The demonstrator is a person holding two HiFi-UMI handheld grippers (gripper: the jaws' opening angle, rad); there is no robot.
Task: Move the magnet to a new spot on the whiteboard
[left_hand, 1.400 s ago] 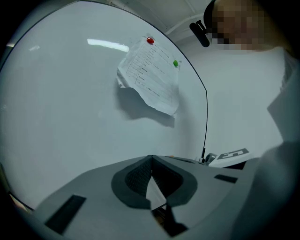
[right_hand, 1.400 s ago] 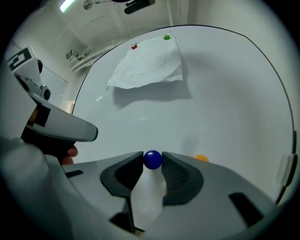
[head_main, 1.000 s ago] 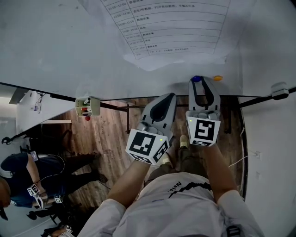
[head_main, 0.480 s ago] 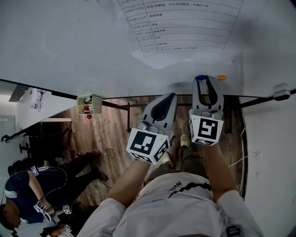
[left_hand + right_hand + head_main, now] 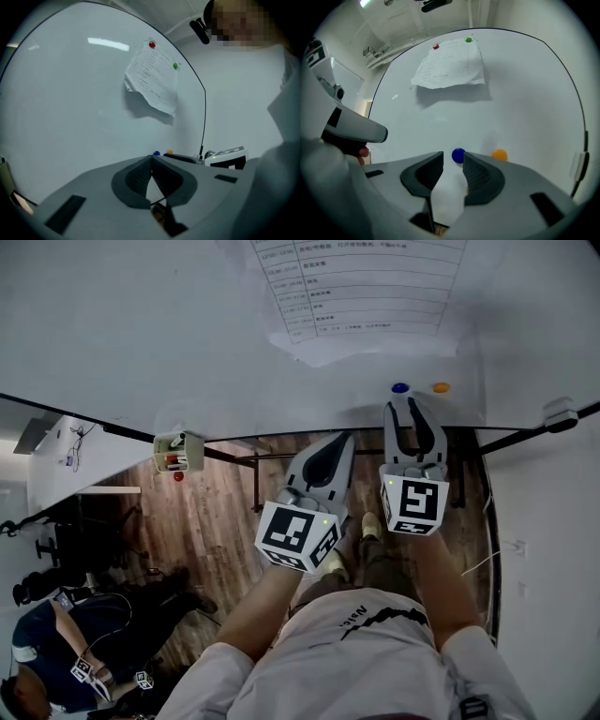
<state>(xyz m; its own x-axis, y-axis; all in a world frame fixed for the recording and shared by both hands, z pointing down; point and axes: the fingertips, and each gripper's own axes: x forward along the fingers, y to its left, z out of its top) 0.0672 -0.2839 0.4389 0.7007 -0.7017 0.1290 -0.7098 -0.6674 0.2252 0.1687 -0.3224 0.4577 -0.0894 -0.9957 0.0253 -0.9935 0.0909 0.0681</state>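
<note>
Your board [image 5: 141,334] offers wide bare white to the left of the blue magnet [image 5: 458,155] and farther up on that side. The dark bottom rail [image 5: 94,418] runs close below the magnet, so there is little room downward. To the right, the orange magnet [image 5: 499,154] sits just beside the blue one, and the board's right edge [image 5: 582,140] curves past not far beyond it. Higher up hangs a printed sheet [image 5: 447,63], pinned by a red magnet [image 5: 436,47] and a green magnet [image 5: 468,40] at its top corners; its lower edge lifts off the board.

Your right tongs [image 5: 453,155] are released, the jaws a modest gap apart with nothing clamped. The blue magnet lies on the board at the mouth of that gap, just past the tips and in line with them. You cannot tell from these views whether a tip touches it.

Your left tongs [image 5: 151,158] are clenched tip to tip and empty. They sit left of the right tongs, with their tips by the bottom rail and well apart from both low magnets.
</note>
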